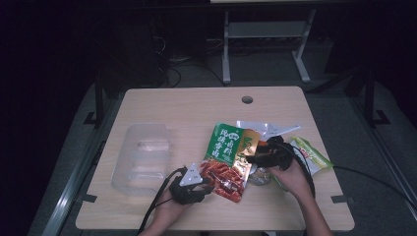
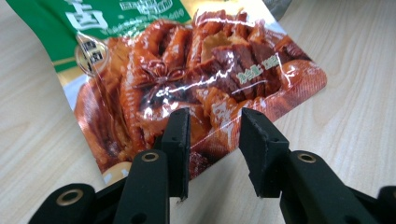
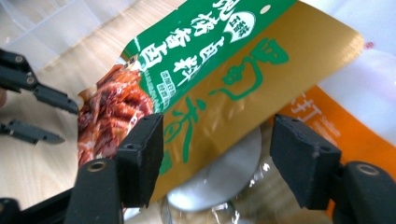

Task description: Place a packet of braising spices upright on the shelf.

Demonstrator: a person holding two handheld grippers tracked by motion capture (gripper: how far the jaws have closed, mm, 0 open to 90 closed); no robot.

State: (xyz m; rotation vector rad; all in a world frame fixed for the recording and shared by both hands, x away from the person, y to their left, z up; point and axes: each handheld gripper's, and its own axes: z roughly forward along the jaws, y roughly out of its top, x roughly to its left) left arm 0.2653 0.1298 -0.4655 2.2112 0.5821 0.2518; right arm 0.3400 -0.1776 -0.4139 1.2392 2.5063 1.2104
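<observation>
While each gripper (image 2: pixel 212 140) gapes, the glossy green-and-red snack pouch (image 2: pixel 187 79) lies crinkled.

Counted on table (image 1: pixel 162 216): four snack packets, one clear plastic container (image 1: pixel 142 157) left of the tongs, two tongs in hand.

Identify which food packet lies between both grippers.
The green-and-gold packet picturing red braised meat; the light-green packet and silver-white one lie beyond the right gripper.
</observation>
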